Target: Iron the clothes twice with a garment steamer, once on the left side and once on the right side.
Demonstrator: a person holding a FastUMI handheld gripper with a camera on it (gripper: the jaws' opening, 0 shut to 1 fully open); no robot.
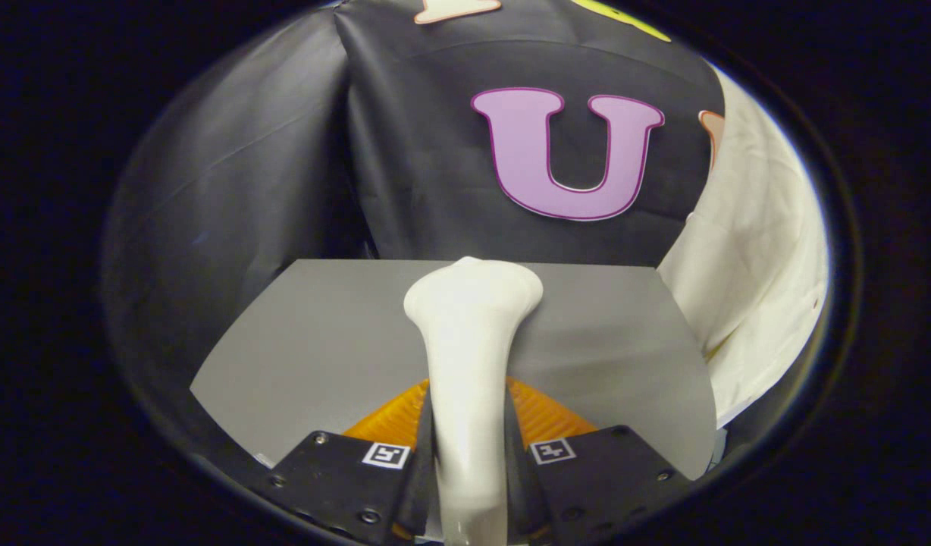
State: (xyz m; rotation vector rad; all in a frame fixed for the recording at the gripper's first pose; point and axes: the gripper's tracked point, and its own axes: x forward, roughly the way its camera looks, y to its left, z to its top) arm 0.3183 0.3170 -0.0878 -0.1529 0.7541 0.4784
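My gripper is shut on the handle of a white garment steamer. The handle runs forward between my two fingers and widens into the steamer head, which sits above a grey tabletop. A white garment hangs to the right, beyond the table's right edge and apart from the steamer head. The head points toward the black cloth wall, left of the garment.
The grey tabletop's far edge meets the black cloth wall. An orange ribbed part shows just under the steamer handle, by my fingers. The wall folds into a corner at the far left.
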